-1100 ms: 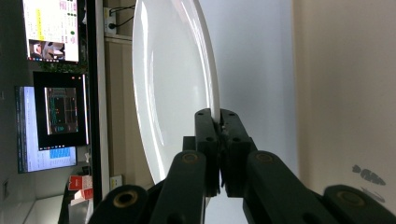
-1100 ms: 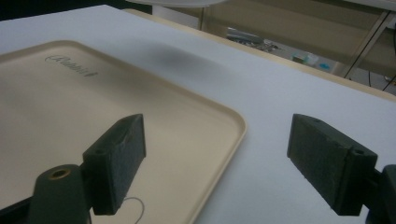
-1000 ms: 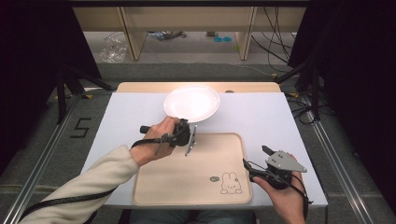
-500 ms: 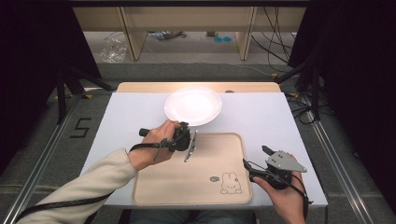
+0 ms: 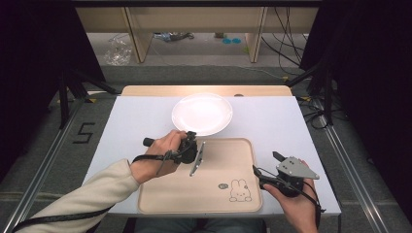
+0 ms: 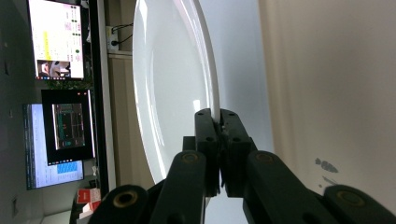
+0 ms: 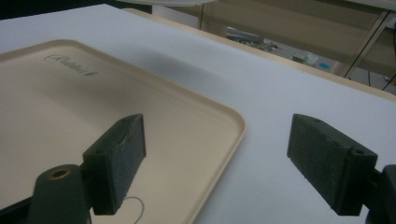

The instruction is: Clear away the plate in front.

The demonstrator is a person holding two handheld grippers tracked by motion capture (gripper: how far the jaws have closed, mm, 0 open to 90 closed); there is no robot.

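My left gripper point(image 5: 193, 145) sits near the centre of the table point(image 5: 141, 116) in the high view, at abt 11 o'clock of the tray point(image 5: 243, 194), and its jaws point to 12 o'clock, toward the plate point(image 5: 201, 113). In the left gripper view the two black jaws are pressed together on the near rim of the white plate point(image 6: 173, 88); the rim goes between the pads, so I pinch the plate at its edge. That view is rolled on its side, so the plate stands like a tall oval there. The plate lies at 12 o'clock of the tray, w/ its near edge just beside the tray's far rim, on the white table cover. I cannot tell if the plate is lifted off the cover or rests on it.

My right gripper point(image 5: 277, 162) is at abt 3 o'clock of the tray, by its right edge, w/ the grey three-cornered plate on top. In the right gripper view its jaws are spread wide; nothing is between them. One pad hangs over the tray point(image 7: 70, 102), the other over the white cover, and the tray's corner runs between.

The tray is beige, w/ a small rabbit drawing point(image 5: 239, 190) near its 5 o'clock corner. A thin silver piece point(image 5: 197, 159) hangs under my left gripper, over the tray's far-left part; what it is I cannot tell.
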